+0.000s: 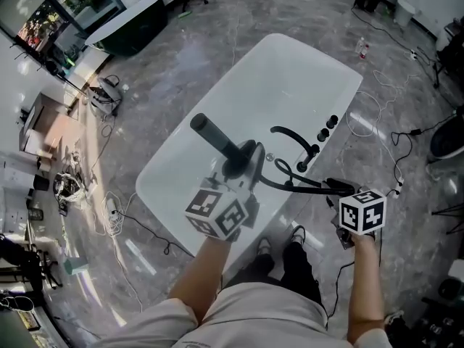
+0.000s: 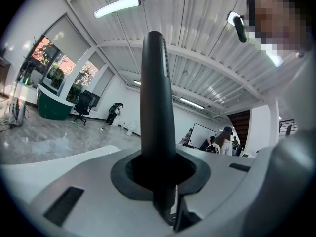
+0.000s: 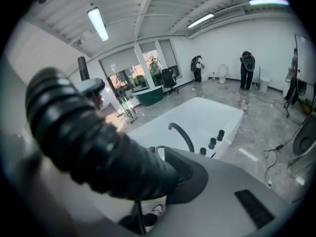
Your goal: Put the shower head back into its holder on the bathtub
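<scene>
The black stick-shaped shower head (image 1: 216, 140) hangs over the near end of the white bathtub (image 1: 290, 71). My left gripper (image 1: 239, 167) is shut on its lower part; in the left gripper view the shower head (image 2: 157, 107) stands upright between the jaws of the left gripper (image 2: 164, 184). Its black hose (image 1: 290, 183) runs right to my right gripper (image 1: 335, 187), which is shut on the ribbed hose (image 3: 94, 142) and tilts down toward the tub. The black curved spout (image 1: 293, 138) and black knobs (image 1: 328, 127) sit on the tub's right rim. I cannot make out the holder.
Cables (image 1: 377, 114) trail over the grey marble floor around the tub. A small bottle (image 1: 362, 47) stands beyond the far right corner. The person's shoes (image 1: 279, 249) are at the tub's near edge. A dark green desk (image 1: 134, 27) stands far left.
</scene>
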A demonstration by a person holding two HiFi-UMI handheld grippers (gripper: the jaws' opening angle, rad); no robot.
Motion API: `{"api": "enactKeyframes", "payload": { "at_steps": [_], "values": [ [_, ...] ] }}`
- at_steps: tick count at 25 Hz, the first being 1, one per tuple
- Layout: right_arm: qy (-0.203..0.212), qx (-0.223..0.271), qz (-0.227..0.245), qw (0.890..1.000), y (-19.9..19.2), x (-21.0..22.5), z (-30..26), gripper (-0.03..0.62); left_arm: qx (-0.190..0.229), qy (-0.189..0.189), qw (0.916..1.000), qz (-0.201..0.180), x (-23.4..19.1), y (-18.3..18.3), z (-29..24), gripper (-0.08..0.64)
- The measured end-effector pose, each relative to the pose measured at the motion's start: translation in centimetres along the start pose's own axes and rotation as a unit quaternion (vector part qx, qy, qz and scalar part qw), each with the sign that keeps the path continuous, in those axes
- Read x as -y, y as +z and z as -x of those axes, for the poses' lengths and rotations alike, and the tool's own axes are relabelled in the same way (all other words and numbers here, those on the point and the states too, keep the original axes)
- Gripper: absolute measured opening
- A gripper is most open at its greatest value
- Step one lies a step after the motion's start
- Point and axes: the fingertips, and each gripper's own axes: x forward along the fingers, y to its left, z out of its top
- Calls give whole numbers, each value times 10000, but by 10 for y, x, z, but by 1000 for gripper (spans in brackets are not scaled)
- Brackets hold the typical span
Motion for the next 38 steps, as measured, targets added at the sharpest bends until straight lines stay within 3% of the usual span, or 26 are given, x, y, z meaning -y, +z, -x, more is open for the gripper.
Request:
{"api": "enactKeyframes", "payload": {
  "at_steps": [3, 8, 10, 14, 16, 18, 21, 23, 24, 25, 27, 28, 30, 35, 36, 38],
  "values": [
    [-235, 116, 343, 9991, 9, 1, 18, 69, 0, 24, 9999, 164, -6, -4, -1, 71],
    [697, 996, 189, 9924, 47, -30, 63, 69, -27, -65, 9996, 275, -8, -9, -4, 71],
    [857, 1348, 283, 9868, 59, -35, 67, 69, -35, -116, 9994, 326, -5, -9, -5, 71],
    [1007, 1483, 66, 9838, 59, -33, 58, 69, -106, -126, 9991, 386, -1, -7, -9, 71],
    [1311, 1567, -219, 9787, 58, -35, 60, 69, -187, -24, 9991, 367, -4, -12, -11, 71],
    [1918, 1906, -699, 9602, 68, -41, 72, 69, -231, 71, 9991, 351, -10, -18, -10, 71],
    [2993, 2297, -1602, 9121, 87, -42, 94, 69, -190, 110, 9988, 441, -16, -21, -9, 71],
    [3393, 2336, -1971, 8896, 94, -39, 99, 69, -184, 102, 9987, 457, -16, -21, -10, 71],
    [3425, 2314, -2046, 8873, 96, -37, 97, 69, -187, 99, 9988, 445, -16, -21, -10, 71],
    [3309, 2255, -2010, 8940, 95, -35, 90, 69, -191, 99, 9989, 427, -16, -21, -10, 71],
    [2842, 2064, -1738, 9200, 90, -28, 70, 69, -209, 112, 9990, 379, -15, -23, -10, 71],
    [2723, 2000, -1666, 9263, 88, -26, 62, 69, -225, 125, 9990, 359, -15, -25, -11, 71],
    [2926, 2045, -1804, 9165, 88, -28, 56, 69, -254, 164, 9990, 341, -15, -30, -11, 70],
    [3921, 2246, -2567, 8543, 93, -49, 45, 69, -275, 270, 9988, 317, -25, -31, -7, 71],
    [3943, 2210, -2617, 8528, 91, -51, 38, 69, -277, 281, 9988, 300, -27, -32, -7, 71],
    [3609, 2050, -2476, 8754, 80, -47, 20, 69, -276, 285, 9989, 266, -29, -34, -8, 70]
  ]
}}
